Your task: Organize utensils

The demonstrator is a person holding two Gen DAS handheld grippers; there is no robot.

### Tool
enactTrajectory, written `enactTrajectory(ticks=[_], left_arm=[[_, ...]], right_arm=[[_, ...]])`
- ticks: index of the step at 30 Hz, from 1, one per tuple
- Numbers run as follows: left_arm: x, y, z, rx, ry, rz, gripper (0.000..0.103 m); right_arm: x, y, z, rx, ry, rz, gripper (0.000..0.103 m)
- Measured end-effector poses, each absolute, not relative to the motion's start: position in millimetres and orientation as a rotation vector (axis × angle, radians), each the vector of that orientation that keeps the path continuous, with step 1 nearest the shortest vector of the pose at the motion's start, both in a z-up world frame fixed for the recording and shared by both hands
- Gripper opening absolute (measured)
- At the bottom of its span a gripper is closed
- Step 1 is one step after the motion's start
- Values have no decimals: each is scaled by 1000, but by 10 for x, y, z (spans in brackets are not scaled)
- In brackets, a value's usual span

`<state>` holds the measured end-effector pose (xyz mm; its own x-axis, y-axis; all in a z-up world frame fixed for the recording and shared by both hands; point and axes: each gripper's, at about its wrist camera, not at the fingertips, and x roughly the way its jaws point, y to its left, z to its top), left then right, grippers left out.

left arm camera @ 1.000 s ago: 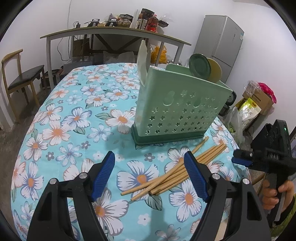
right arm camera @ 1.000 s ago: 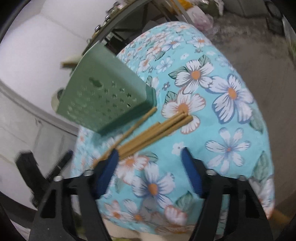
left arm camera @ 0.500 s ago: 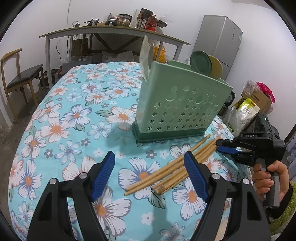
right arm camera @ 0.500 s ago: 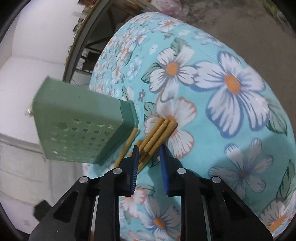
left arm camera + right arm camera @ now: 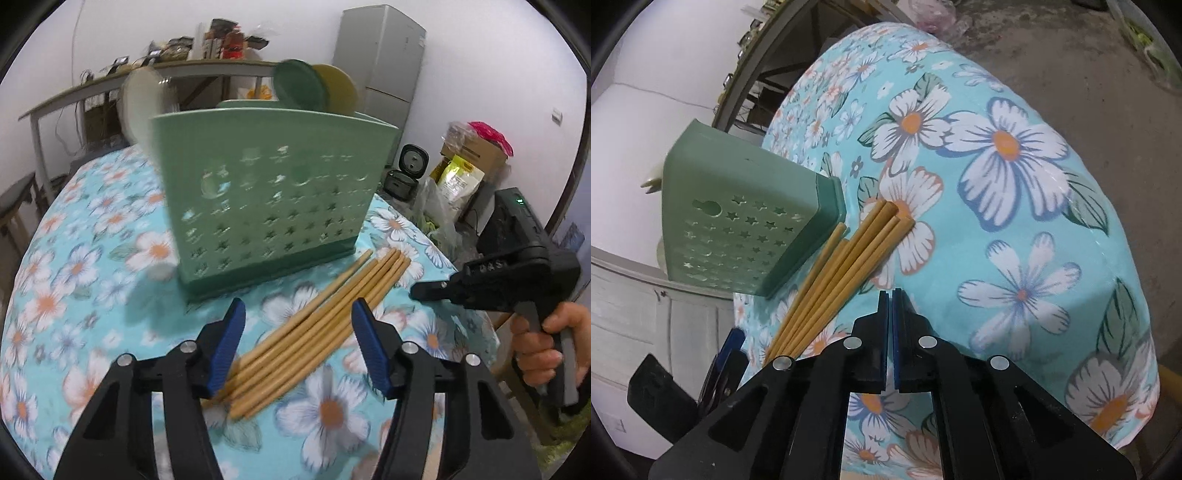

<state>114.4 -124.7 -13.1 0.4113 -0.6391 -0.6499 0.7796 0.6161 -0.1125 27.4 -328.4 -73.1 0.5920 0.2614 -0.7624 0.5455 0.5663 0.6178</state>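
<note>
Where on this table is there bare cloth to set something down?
Free: the tablecloth left of the green holder, and the stretch right of the chopsticks toward the table edge. Crowded: the strip between holder and chopsticks, where the left tool is closing.

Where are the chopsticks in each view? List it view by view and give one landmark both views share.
Left wrist: the chopsticks lie lower centre, running diagonally from between the left gripper's closing jaws up toward the rack's right corner.
Right wrist: the chopsticks lie left of centre, just left of the shut right gripper, not gripped.
Shared landmark: the green rack, right behind the chopstick ends.
</note>
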Motion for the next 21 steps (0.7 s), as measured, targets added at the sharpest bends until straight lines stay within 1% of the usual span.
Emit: enactTrajectory(ticks=[3, 4, 5, 8, 13, 17, 20, 21], left_arm=[[1061, -1499, -290, 348, 682, -878, 57], [1026, -1598, -408, 413, 711, -864, 54], [997, -1639, -487, 447, 730, -856, 53], [762, -1668, -546, 533, 655, -837, 53], [891, -1677, -368, 453, 624, -850, 53], [1010, -1755, -548, 462, 712, -873, 55], [928, -1801, -603, 519, 685, -855, 54], [928, -1811, -602, 514, 693, -859, 54]], right_arm=[[228, -3312, -728, 1008, 948, -196, 1], [215, -3318, -730, 1011, 946, -195, 1], [207, -3324, -732, 1012, 945, -194, 1], [179, -3341, -742, 1011, 942, -193, 1], [174, -3355, -771, 1014, 940, -186, 1], [156, -3353, -754, 1022, 932, -180, 2], [155, -3366, -751, 1050, 923, -164, 7], [158, -3369, -750, 1055, 920, -162, 10]])
